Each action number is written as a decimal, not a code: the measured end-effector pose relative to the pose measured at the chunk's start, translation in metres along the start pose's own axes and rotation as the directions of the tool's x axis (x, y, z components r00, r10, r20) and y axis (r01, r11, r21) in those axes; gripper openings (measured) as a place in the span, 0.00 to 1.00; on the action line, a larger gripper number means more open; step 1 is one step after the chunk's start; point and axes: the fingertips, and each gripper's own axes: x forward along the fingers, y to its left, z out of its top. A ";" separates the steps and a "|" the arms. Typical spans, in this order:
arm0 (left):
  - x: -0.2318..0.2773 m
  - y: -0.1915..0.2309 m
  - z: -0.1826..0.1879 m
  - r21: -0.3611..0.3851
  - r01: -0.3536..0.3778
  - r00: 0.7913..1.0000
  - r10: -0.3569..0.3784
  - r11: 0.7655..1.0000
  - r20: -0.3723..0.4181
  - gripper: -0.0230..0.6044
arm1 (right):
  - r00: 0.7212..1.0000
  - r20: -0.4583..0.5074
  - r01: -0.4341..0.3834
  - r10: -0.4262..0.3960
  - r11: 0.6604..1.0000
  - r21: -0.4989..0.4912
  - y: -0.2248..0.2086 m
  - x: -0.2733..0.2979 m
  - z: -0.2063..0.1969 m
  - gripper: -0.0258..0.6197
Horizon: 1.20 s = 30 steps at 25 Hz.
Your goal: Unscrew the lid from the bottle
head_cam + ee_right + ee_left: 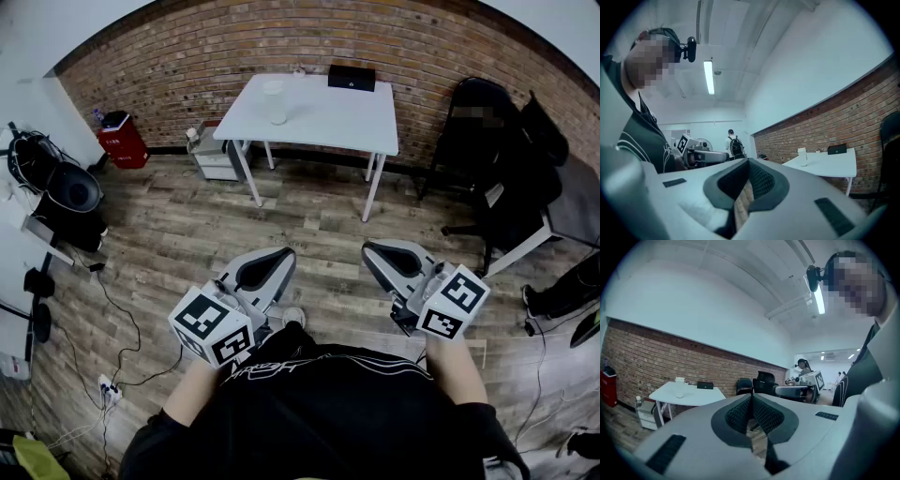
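The bottle (274,101), pale and translucent with a white lid, stands upright on the white table (328,117) far ahead by the brick wall. It shows small in the left gripper view (679,387) and in the right gripper view (802,157). I hold both grippers close to my body, well short of the table. My left gripper (284,253) is shut with nothing in it, its pads meeting (751,397). My right gripper (371,249) is also shut and empty (748,162). They sit side by side, pointing roughly level toward the table.
A black box (351,77) lies at the table's back edge. A white drawer unit (216,155) and a red bin (123,139) stand to its left, black chairs (478,131) to its right. Cables and a power strip (108,389) run along the wooden floor at left.
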 end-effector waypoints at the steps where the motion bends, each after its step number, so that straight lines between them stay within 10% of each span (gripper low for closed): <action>1: -0.001 0.002 0.001 0.009 -0.006 1.000 0.006 1.000 -0.002 0.09 | 1.000 0.002 0.001 -0.001 1.000 -0.003 -0.001 0.002 0.001 0.04; 15: 0.025 0.039 -0.005 -0.017 -0.072 0.997 0.072 0.997 -0.016 0.09 | 0.996 0.028 0.083 -0.084 0.996 0.013 -0.036 0.000 0.000 0.03; 19: 0.039 0.058 -0.008 -0.053 -0.054 0.998 0.053 0.997 -0.024 0.38 | 0.994 -0.001 0.108 -0.108 0.994 0.029 -0.060 0.008 -0.009 0.29; 30: 0.108 0.155 -0.021 -0.096 -0.075 0.997 0.075 0.993 -0.011 0.57 | 0.987 -0.054 0.153 -0.151 0.987 0.039 -0.159 0.072 -0.021 0.55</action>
